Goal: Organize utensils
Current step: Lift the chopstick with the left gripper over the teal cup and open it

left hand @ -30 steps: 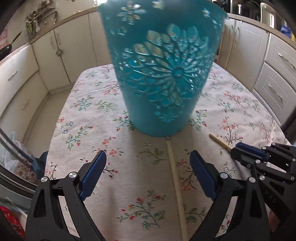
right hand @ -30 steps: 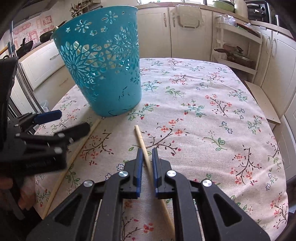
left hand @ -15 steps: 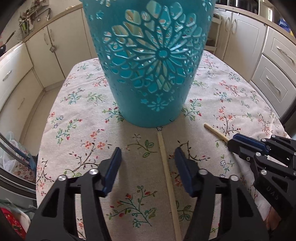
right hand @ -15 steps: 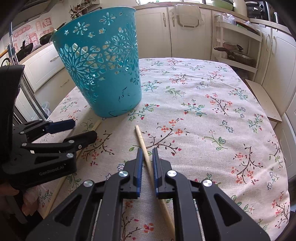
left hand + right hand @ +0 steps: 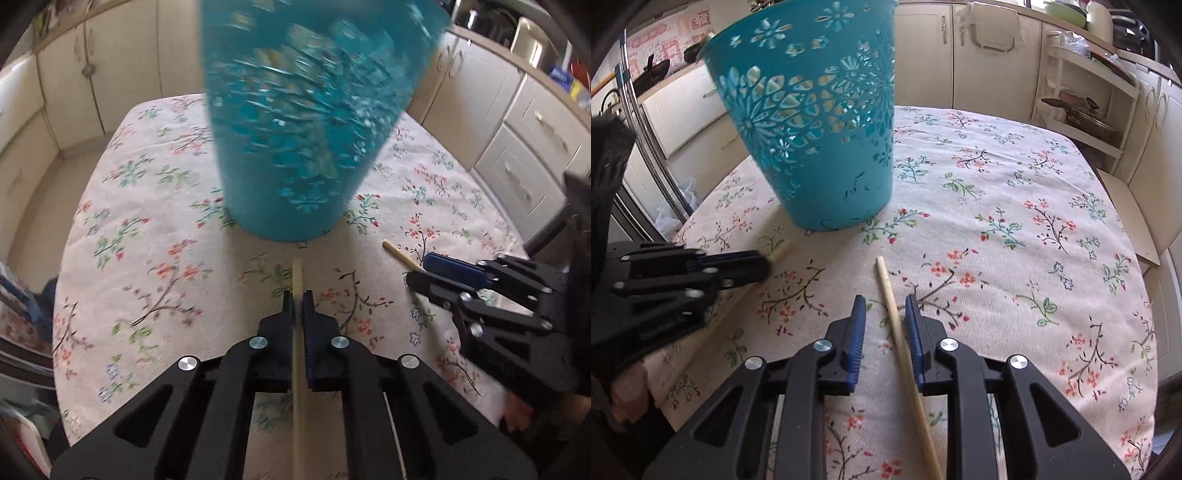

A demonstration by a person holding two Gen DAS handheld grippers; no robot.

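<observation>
A teal cut-out basket (image 5: 306,122) stands on the floral tablecloth (image 5: 147,229); it also shows in the right wrist view (image 5: 820,122). My left gripper (image 5: 297,301) is shut on a wooden chopstick (image 5: 297,273) whose tip points at the basket's base. A second wooden chopstick (image 5: 897,325) lies on the cloth between the fingers of my right gripper (image 5: 885,314), which is open around it without touching. The right gripper also shows in the left wrist view (image 5: 436,267), with the second chopstick's tip (image 5: 397,253) sticking out past it.
Cream kitchen cabinets (image 5: 517,147) surround the table. An open shelf rack with pans (image 5: 1082,110) stands at the back right. A metal rack and a plastic bag (image 5: 670,210) are off the table's left edge.
My left gripper has closed from wide open onto the first chopstick. My right gripper, shut around the second chopstick before, has opened. The basket looks blurred in the left wrist view.
</observation>
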